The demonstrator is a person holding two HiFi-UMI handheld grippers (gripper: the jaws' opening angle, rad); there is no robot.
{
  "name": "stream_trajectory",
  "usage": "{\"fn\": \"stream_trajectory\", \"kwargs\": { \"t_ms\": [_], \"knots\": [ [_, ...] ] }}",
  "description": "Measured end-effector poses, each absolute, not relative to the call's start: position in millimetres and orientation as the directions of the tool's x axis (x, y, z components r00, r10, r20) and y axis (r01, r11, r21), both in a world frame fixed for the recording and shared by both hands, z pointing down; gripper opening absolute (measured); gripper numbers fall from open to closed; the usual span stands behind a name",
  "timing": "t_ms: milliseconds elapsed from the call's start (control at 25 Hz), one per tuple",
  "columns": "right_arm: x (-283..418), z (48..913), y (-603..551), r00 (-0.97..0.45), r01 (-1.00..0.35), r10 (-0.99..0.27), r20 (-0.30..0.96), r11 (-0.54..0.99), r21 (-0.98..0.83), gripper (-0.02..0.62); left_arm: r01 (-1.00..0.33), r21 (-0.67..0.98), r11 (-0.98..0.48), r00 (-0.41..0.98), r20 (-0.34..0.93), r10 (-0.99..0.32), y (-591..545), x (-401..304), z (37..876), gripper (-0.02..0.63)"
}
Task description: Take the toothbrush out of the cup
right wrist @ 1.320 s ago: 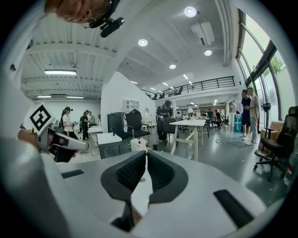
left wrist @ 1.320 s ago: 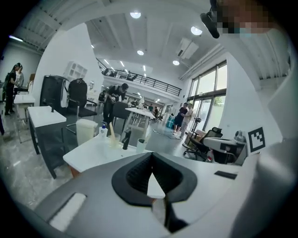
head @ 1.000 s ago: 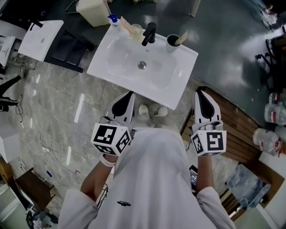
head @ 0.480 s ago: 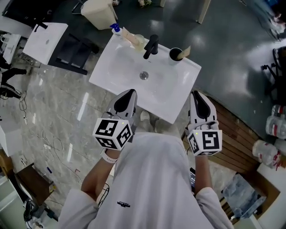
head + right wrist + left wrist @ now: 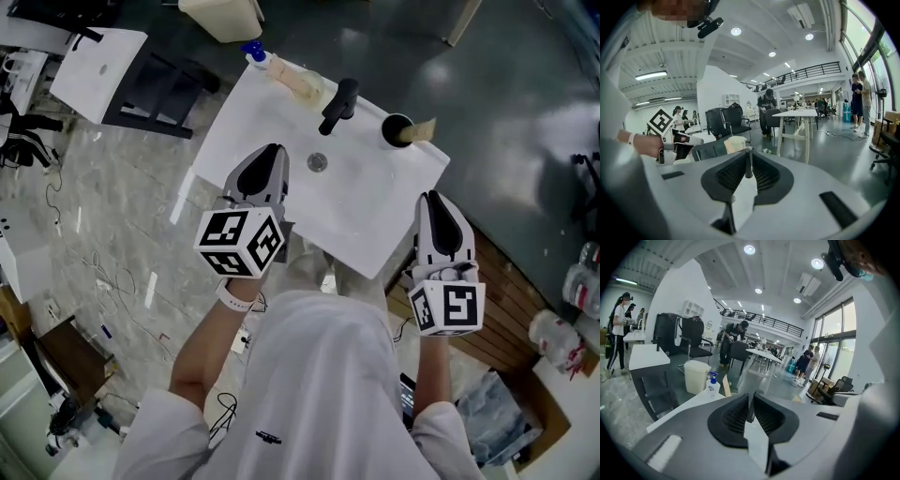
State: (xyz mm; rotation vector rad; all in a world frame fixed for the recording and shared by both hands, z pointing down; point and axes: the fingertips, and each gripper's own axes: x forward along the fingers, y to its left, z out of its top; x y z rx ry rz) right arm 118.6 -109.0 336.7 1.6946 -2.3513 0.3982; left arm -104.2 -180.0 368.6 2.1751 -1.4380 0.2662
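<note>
A dark cup [image 5: 397,130] stands at the back right corner of the white sink [image 5: 370,216], right of the black tap [image 5: 337,105]. A tan toothbrush [image 5: 419,130] leans out of the cup to the right. My left gripper [image 5: 273,150] is over the sink's front left part, jaws shut and empty. It also shows in the left gripper view [image 5: 750,397]. My right gripper [image 5: 433,196] hangs at the sink's front right corner, well short of the cup, also shut with nothing in it. Its closed jaws [image 5: 748,152] fill the right gripper view.
A soap bottle with a blue pump [image 5: 254,52] and a tan item in a clear glass [image 5: 298,82] stand at the sink's back left. A cream bin [image 5: 221,17] sits behind the sink. A white table [image 5: 98,64] stands at the left, wooden decking [image 5: 511,300] at the right.
Both grippers have moved forward towards the sink. The left one has gone from in front of the basin to over its front left part. Both stay shut.
</note>
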Motion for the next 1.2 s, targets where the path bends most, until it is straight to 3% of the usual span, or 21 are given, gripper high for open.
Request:
{"fn": "stream_trajectory", "kwargs": {
  "t_ms": [120,400,960,1120,1200],
  "knots": [
    [121,345,-121,-0.301,-0.954,-0.891,0.341,0.288,-0.089,0.009,-0.908,0.303,-0.289,0.4,0.425,-0.812,-210,-109,384,0.055],
    [121,366,-135,-0.28,-0.96,-0.882,0.378,0.263,-0.096,0.009,-0.927,0.284,-0.245,0.353,0.437,-0.827,-275,-127,426,0.089],
    [124,407,-141,-0.265,-0.964,-0.857,0.443,0.238,-0.117,0.009,-0.933,0.261,-0.247,0.341,0.421,-0.841,-348,-128,465,0.104],
    [124,410,-135,-0.262,-0.965,-0.852,0.454,0.234,-0.118,0.009,-0.934,0.247,-0.26,0.346,0.432,-0.833,-348,-125,467,0.013],
    [126,408,-134,-0.26,-0.966,-0.854,0.451,0.233,-0.116,0.009,-0.932,0.25,-0.262,0.349,0.428,-0.834,-345,-124,465,0.006]
  ]
}}
